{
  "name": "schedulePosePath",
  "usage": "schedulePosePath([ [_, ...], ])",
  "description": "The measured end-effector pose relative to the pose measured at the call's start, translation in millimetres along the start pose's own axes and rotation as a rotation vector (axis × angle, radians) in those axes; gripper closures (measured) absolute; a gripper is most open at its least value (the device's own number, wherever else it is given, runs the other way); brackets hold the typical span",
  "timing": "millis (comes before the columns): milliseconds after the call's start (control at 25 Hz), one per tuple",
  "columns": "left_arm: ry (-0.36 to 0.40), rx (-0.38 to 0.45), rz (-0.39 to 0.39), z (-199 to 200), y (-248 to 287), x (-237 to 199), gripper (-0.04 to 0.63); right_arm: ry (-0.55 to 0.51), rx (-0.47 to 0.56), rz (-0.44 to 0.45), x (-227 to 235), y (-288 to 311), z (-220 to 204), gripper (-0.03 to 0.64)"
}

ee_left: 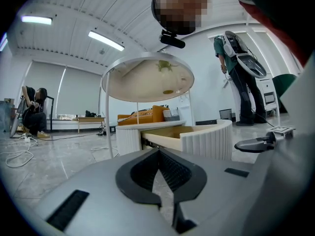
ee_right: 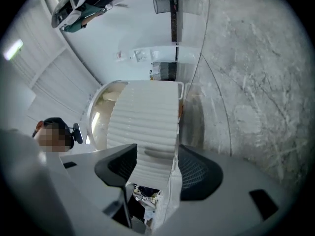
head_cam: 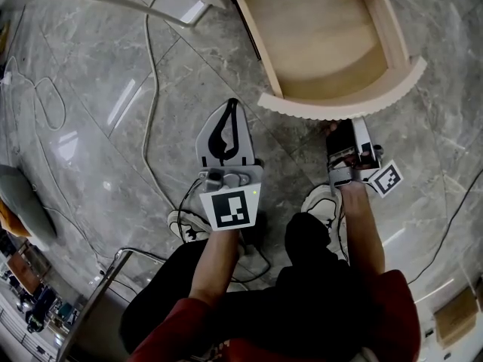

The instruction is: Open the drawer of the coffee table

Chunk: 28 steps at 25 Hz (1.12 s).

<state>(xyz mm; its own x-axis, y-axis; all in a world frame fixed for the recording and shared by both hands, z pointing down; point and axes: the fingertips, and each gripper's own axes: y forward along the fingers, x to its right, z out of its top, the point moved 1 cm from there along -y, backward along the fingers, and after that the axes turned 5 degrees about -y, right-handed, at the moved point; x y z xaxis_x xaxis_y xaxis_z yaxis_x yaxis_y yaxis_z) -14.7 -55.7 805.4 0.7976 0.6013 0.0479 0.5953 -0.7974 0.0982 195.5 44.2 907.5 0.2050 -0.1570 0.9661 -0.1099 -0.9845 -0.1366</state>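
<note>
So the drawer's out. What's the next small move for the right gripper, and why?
Probably back the right gripper straight off the drawer front: the drawer already stands well out, and the jaws sit apart astride the front, seemingly not pinching it.

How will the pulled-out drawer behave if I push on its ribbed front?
The drawer looks like stiff wooden board, so it should move as one rigid piece, probably sliding straight back rather than tipping. It shows nothing inside, so it is likely light for its size. The ribbed front should give grip, though its curve may let a pad slide sideways.
</note>
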Motion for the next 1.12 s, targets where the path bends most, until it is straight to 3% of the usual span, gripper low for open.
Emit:
schedulePosePath([
  [160,0.001,0.003,-0.002,0,-1,2,0.581,-0.183,-0.088,-0.054,-19,6,-17,0.360],
  [280,0.001,0.004,0.001,0,-1,0,0.581,-0.417,-0.100,-0.207,-23,5,-18,0.360],
  [360,0.002,0.004,0.001,-1,-2,-1,0.581,-0.650,-0.124,-0.344,-19,-3,-18,0.360],
  [440,0.002,0.001,0.001,-2,-3,-1,0.581,-0.948,-0.166,-0.454,-18,-10,-21,0.360],
  [520,0.001,0.000,0.003,-3,-4,-1,0.581,-1.197,-0.195,-0.520,-22,-13,-24,0.362],
  [560,0.000,-0.001,0.004,-3,-4,-2,0.581,-1.264,-0.200,-0.530,-25,-13,-26,0.373],
  [720,0.004,-0.001,0.001,-4,-4,-2,0.581,-1.349,-0.202,-0.498,-35,-9,-32,0.412],
  [920,0.014,0.020,0.000,3,-2,-8,0.581,-1.325,-0.217,-0.405,-49,-6,-39,0.584],
  [1120,0.041,0.015,0.009,40,-1,-30,0.581,-1.387,-0.241,-0.369,-99,13,-42,0.595],
])
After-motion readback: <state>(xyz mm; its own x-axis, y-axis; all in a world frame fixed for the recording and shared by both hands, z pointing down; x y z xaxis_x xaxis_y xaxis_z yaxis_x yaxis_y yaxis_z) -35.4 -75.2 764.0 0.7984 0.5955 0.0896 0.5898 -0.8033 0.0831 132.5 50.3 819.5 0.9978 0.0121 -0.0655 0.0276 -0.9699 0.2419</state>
